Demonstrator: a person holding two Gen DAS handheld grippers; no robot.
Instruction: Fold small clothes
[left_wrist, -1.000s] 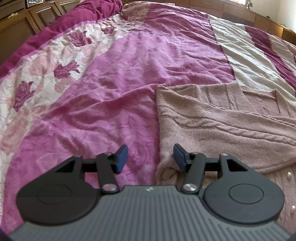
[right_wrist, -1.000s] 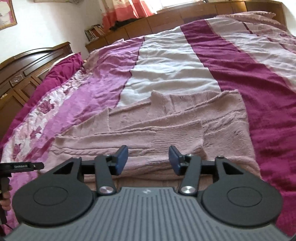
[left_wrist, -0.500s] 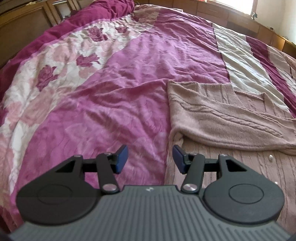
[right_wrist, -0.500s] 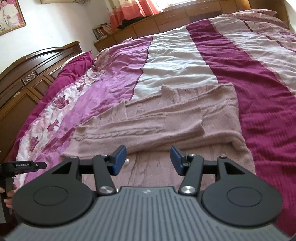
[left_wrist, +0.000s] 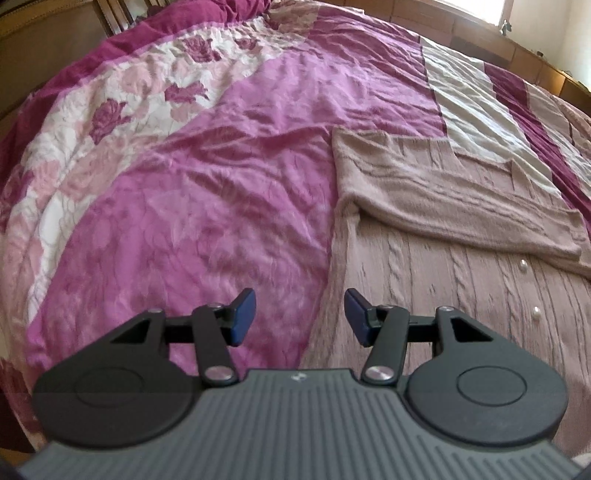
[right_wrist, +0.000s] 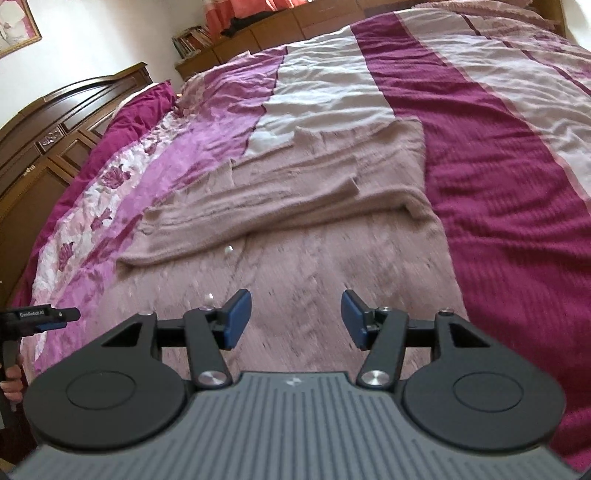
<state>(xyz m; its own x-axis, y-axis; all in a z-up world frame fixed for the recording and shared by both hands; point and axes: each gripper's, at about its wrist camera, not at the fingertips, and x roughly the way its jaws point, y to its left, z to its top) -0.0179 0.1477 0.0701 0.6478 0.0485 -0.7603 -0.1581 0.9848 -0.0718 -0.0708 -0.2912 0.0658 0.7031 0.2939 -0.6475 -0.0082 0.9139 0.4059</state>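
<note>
While both grippers' jaws gape empty, cable-knit pink cardigan (right_wrist: 314, 229) lies folded, fuzzy.

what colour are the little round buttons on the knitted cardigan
Pearly white round buttons on the dusty pink cable-knit cardigan; clearest in the left wrist view.

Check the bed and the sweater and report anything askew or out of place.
Nothing is damaged or spilled. The pink sweater lies partly folded on the bedspread, its sleeves laid across the body; the folded sleeve edge runs slightly slanted. The left gripper and right gripper are open, holding nothing.
</note>
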